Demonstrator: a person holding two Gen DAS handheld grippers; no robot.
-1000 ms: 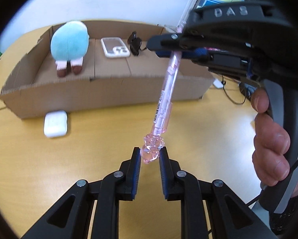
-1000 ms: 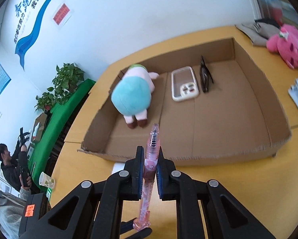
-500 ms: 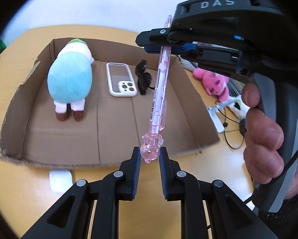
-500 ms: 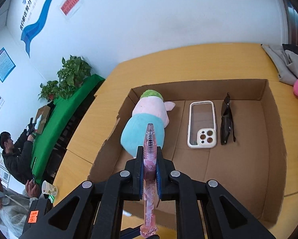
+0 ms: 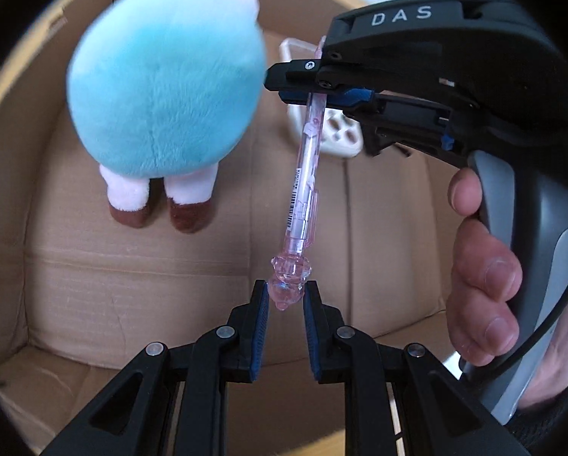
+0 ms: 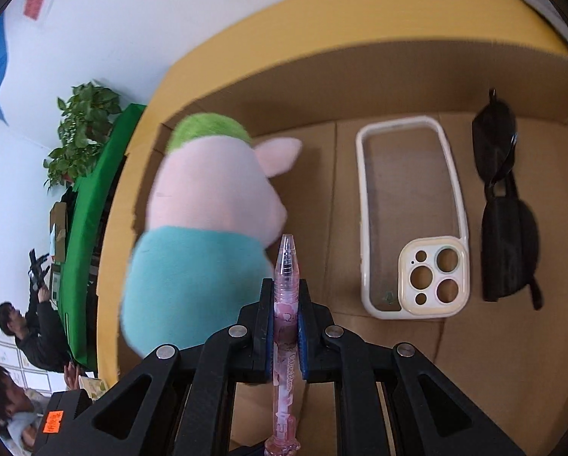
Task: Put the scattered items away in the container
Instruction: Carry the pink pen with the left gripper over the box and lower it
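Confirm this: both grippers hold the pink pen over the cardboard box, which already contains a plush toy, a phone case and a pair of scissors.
Wrong in one respect: no scissors. The right wrist view shows black sunglasses beside the phone case. Otherwise right: both grippers hold the pink pen over the cardboard box, plush toy inside.

Your right claw [image 5: 314, 93] hides most of the phone case [image 5: 340, 140]; the plush toy [image 5: 166, 79] is blurred, its head cut off.

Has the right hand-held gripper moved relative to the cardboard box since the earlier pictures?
Yes. The right hand-held gripper, shut on the pink pen, advanced from outside the cardboard box to above its floor.
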